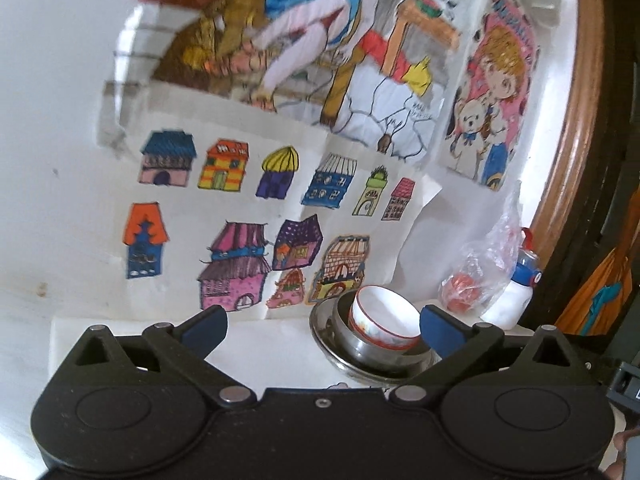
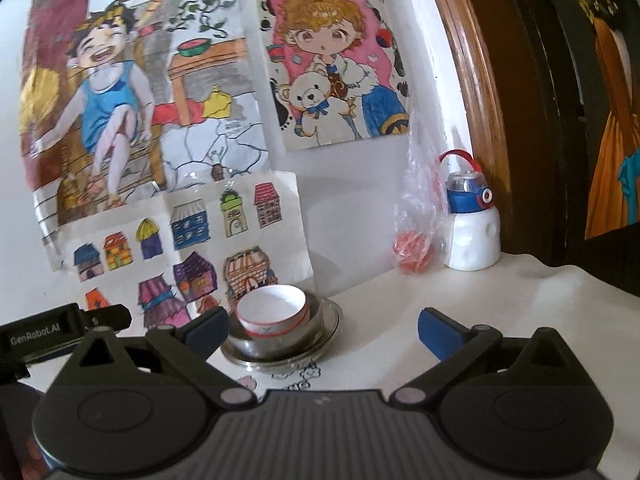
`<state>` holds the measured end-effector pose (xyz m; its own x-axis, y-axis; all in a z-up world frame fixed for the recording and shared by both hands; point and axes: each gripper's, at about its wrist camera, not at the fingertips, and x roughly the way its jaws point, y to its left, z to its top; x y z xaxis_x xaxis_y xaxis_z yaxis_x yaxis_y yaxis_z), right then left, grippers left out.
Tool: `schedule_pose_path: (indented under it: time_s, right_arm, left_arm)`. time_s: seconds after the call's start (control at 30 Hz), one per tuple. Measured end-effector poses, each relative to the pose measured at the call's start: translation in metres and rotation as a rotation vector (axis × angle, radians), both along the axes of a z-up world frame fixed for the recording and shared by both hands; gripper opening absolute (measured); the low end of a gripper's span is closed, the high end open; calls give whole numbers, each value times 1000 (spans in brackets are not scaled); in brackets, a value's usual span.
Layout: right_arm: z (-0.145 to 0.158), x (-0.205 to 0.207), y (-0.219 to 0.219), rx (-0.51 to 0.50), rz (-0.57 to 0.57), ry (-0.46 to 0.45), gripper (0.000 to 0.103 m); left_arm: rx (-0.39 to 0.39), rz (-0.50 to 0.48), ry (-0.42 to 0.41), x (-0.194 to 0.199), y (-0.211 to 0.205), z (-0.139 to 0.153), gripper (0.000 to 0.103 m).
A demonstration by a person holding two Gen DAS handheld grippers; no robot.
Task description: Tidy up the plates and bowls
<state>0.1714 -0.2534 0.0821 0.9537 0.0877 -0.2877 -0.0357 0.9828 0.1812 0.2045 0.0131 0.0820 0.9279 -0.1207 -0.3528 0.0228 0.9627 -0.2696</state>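
Observation:
A white bowl with a red rim [image 1: 382, 320] [image 2: 272, 314] sits tilted inside a steel bowl [image 1: 384, 350] [image 2: 280, 340], which stands on a steel plate [image 1: 352, 368] [image 2: 324, 332] on the white table by the wall. My left gripper [image 1: 324, 326] is open and empty; the stack lies just ahead between its fingers, toward the right one. My right gripper [image 2: 324, 328] is open and empty, with the stack just ahead near its left finger. The left gripper's body [image 2: 60, 332] shows at the left edge of the right wrist view.
Coloured drawings [image 2: 188, 236] are taped to the wall behind the stack. A plastic bag with a red ball [image 2: 412, 252] [image 1: 464, 296] and a white bottle with a blue cap [image 2: 472, 232] [image 1: 516, 288] stand at the back right. A wooden door frame [image 2: 480, 100] rises on the right.

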Motion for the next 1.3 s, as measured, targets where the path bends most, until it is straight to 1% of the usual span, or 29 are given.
schedule_pose_path:
  time_s: [0.13, 0.43, 0.77, 0.93, 1.17, 1.3]
  right_arm:
    - [-1, -20, 4, -17, -6, -15, 103]
    - [-8, -58, 18, -84, 2, -33, 103]
    - [-12, -91, 18, -61, -10, -39, 103]
    - [-16, -107, 19, -59, -20, -42, 103]
    - [-33, -123, 21, -51, -32, -23, 103]
    - [-44, -127, 18, -7, -36, 1, 103]
  left_arm:
    - [26, -3, -14, -23, 1, 0, 102]
    - [82, -21, -13, -61, 1, -9, 102]
    - [120, -31, -7, -95, 1, -18, 102]
    - [125, -33, -10, -112, 3, -20, 102]
    - [130, -33, 6, -131, 5, -29, 102]
    - [129, -34, 22, -139, 5, -37, 102]
